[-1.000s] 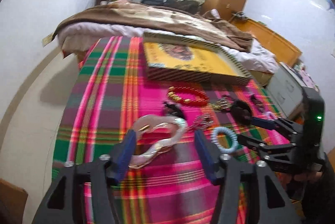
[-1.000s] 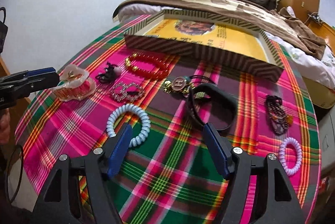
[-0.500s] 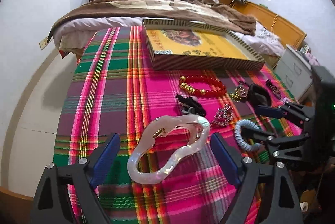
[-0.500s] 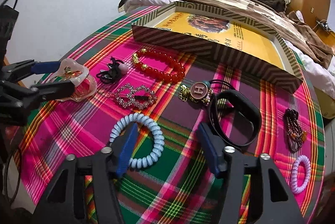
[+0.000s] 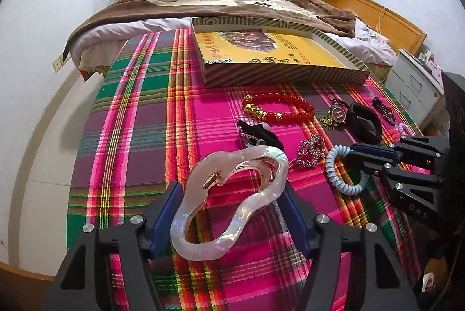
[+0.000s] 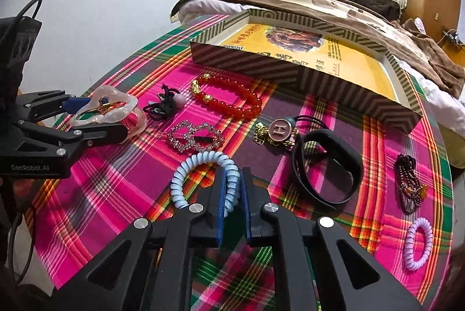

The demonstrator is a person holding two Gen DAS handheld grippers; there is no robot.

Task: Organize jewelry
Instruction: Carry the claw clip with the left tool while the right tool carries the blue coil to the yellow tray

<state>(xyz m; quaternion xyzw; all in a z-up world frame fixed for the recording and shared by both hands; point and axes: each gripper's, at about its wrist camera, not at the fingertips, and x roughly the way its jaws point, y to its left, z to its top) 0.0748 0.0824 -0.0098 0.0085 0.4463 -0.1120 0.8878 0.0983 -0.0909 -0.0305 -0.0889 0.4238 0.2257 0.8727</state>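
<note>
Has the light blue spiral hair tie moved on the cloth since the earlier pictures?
No. The light blue spiral hair tie still lies just below the rhinestone hair clip; only the right claw has closed on it.

Pearly pink claw clip [image 5: 229, 200]: wavy open outline, brass spring showing, tilted, clamped between the left tongs [image 5: 232, 212].

Pale blue spiral hair tie [image 6: 205, 177]: near edge pinched between the right tongs [image 6: 232, 194], rest lying on the plaid worktop [image 6: 116, 188].

Rhinestone barrette [image 6: 193, 136] flat just beyond it. Black hair tie with pink bead [image 6: 167, 104] beside the red bead bracelet with gold charms [image 6: 228, 100].

Round "H" charm on gold chain [image 6: 279, 130] touching the black band [image 6: 327, 170].

Dark bead bracelet [image 6: 408, 183] and lilac spiral tie [image 6: 417, 244] at right.

Striped box, yellow inside [image 6: 290, 69], at the back.
</note>
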